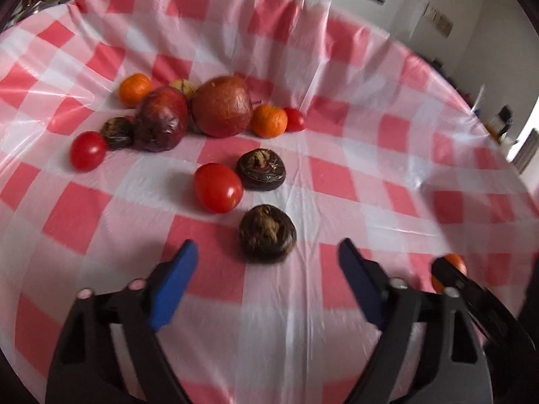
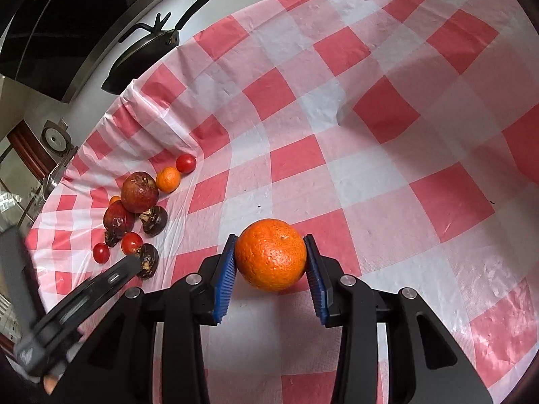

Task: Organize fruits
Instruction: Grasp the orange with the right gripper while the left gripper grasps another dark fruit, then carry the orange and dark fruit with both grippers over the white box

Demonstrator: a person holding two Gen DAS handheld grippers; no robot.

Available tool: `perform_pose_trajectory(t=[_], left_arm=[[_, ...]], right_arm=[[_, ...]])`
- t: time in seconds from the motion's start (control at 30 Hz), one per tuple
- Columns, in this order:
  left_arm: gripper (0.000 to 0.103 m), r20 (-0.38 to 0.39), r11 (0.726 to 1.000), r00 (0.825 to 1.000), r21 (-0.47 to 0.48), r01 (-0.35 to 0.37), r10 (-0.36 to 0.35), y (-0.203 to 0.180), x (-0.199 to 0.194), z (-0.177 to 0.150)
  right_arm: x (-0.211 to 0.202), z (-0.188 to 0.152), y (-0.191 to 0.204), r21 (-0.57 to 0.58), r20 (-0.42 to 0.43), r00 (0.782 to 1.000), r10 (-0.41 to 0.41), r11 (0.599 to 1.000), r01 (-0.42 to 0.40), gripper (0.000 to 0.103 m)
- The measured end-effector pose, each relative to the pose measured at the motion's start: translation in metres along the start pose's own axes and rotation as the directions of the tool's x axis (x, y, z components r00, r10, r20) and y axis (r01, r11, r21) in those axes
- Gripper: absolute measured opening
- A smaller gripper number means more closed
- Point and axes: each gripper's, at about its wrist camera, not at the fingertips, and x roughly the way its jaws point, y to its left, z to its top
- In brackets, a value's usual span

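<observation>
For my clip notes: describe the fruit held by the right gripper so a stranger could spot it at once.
On the red-and-white checked plastic tablecloth, well apart from the fruit cluster, the right gripper is shut on a large round orange. Its skin is bright and pebbled, and it is clearly bigger than the small tangerine in the cluster.

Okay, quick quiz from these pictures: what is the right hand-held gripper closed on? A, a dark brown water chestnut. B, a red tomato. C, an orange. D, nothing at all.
C: in the right wrist view, the right hand-held gripper has its blue pads pressed against both sides of the orange, above the checked tablecloth.
</observation>
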Motion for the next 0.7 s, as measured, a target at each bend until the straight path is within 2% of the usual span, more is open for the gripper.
perform_pose_trajectory(t=[0.03, 0.13, 0.2, 0.27, 0.33, 0.5, 0.7], left_arm=[[0.07, -0.02, 1.0, 1.0, 0.003, -0.015, 0.015, -0.001, 0.007, 0.004], [0.069, -0.025, 0.998, 0.998, 0.036, -0.05, 0.051, -0.006, 0.015, 0.009], [0.06, -0.023, 0.995, 0.997, 0.069, -0.078, 0.08, -0.011, 0.017, 0.009], [0.041, -0.021, 0.984, 0.993, 0.136, -0.116, 0.12, -0.019, 0.018, 0.005], [0.04, -0.022, 0.975, 0.991, 0.182, -0.129, 0.135, -0.025, 0.018, 0.002], [0.039, -0.015, 0.976, 0.994, 0.188, -0.107, 0.111, -0.019, 0.01, -0.002], [0.039, 0.117, 0.996, 0.992, 0.066, -0.057, 0.049, 0.012, -0.047, -0.027]], right_arm=[[0.0, 0.0, 0.0, -0.001, -0.002, 1.0, 0.001, 1.0, -0.001, 0.039], [0.001, 0.0, 0.001, -0.006, -0.008, 1.0, 0.003, 1.0, -0.003, 0.039], [0.001, 0.0, 0.001, -0.008, -0.009, 1.0, 0.003, 1.0, -0.003, 0.039], [0.001, 0.0, 0.002, -0.007, -0.008, 1.0, 0.002, 1.0, -0.002, 0.039], [0.001, 0.0, 0.002, -0.007, -0.009, 1.0, 0.004, 1.0, -0.004, 0.039], [0.001, 0.001, 0.001, -0.006, -0.008, 1.0, 0.002, 1.0, -0.002, 0.039], [0.002, 0.0, 0.003, -0.014, -0.013, 1.0, 0.01, 1.0, -0.01, 0.039]])
